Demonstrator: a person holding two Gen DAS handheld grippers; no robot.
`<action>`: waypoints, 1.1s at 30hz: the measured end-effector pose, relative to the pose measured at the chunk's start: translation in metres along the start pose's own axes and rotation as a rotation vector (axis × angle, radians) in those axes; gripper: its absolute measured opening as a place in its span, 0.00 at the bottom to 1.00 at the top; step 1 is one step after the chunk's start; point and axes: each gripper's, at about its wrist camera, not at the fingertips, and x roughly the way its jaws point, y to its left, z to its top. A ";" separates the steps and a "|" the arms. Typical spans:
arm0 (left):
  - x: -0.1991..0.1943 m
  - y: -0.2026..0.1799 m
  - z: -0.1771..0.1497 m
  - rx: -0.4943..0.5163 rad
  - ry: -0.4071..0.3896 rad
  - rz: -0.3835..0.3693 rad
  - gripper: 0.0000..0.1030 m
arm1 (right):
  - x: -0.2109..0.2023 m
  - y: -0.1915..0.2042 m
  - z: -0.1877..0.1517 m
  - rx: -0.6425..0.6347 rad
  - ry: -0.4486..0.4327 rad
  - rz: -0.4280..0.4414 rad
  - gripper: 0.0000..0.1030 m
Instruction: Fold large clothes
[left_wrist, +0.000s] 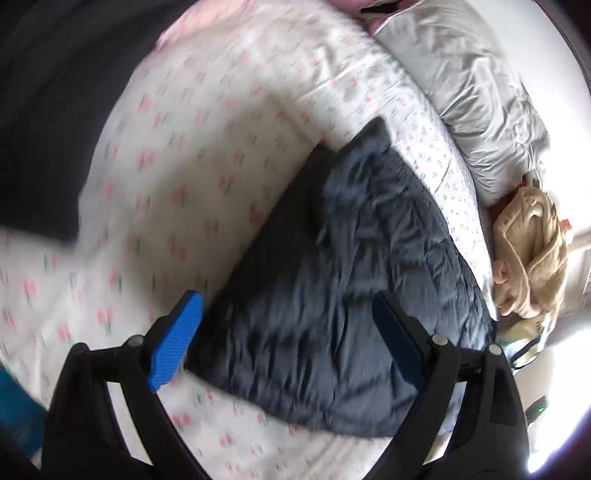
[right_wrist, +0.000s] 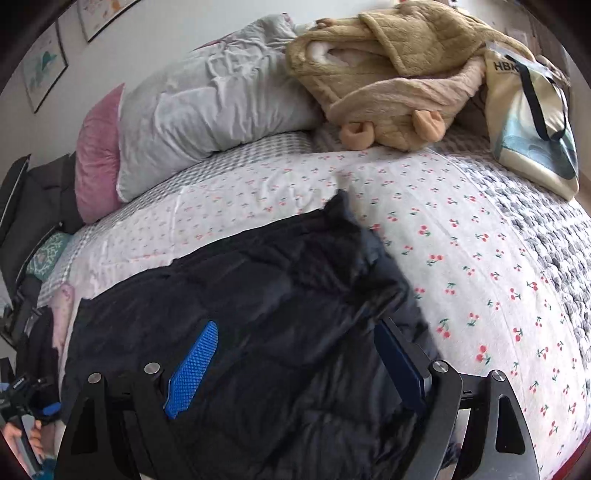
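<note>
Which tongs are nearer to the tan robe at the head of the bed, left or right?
Hard to say; perhaps the left. From the left tongs, open over the dark jacket, the robe lies off to the side. From the right tongs, also open over the jacket, it lies far ahead.

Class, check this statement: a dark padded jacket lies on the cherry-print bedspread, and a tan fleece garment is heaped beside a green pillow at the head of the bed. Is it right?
One detail is wrong. The pillow beside the tan fleece garment is pale grey, not green, as the right wrist view shows. The dark padded jacket does lie on the cherry-print bedspread.
</note>
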 end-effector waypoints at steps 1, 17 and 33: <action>0.002 0.003 -0.006 -0.005 0.020 -0.006 0.90 | -0.002 0.007 -0.002 -0.019 0.001 0.006 0.85; 0.030 -0.001 -0.061 -0.056 0.045 -0.097 0.90 | 0.008 0.078 -0.038 -0.191 0.036 0.014 0.85; -0.001 -0.014 -0.036 -0.114 -0.311 -0.254 0.17 | 0.020 0.128 -0.050 -0.276 -0.013 0.052 0.85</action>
